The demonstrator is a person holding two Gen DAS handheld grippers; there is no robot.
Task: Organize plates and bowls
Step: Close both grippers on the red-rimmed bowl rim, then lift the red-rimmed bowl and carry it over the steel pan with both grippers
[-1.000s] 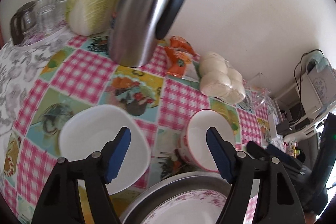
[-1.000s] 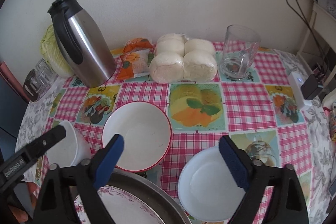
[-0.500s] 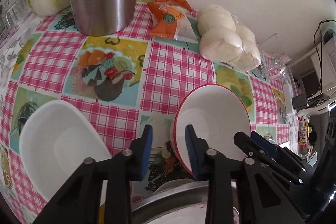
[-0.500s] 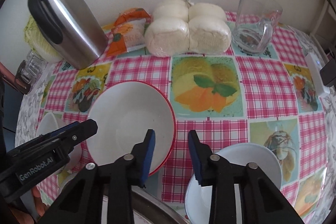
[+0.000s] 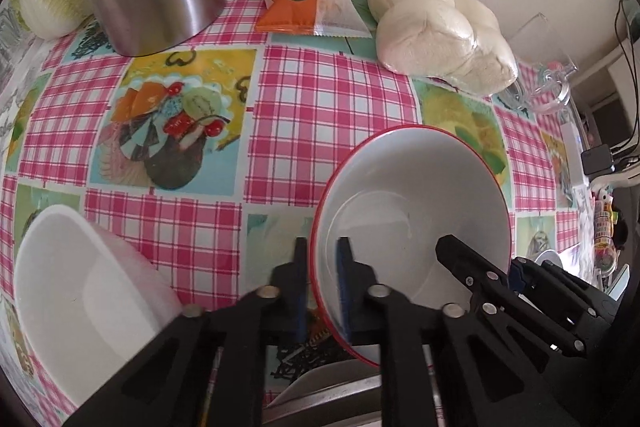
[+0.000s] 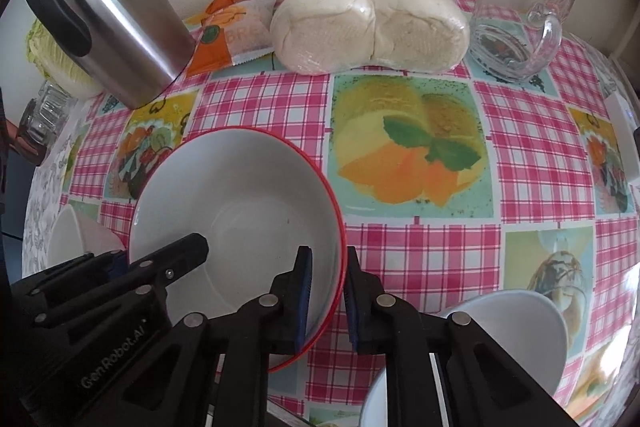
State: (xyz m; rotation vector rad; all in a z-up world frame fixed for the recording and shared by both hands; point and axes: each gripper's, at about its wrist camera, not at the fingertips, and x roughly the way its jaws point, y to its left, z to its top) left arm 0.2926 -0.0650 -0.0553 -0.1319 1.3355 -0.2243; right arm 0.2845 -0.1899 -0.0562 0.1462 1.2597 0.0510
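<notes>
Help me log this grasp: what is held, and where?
The red-rimmed bowl: left gripper pinches its left rim, right gripper its right rim.

Bright, even daylight; strong fisheye bending and dark corners; near tools slightly soft.

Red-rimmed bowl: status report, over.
Left tongs and right tongs shut on opposite rims of the red-rimmed bowl. Bowl on tablecloth. Nothing in the way.
</notes>
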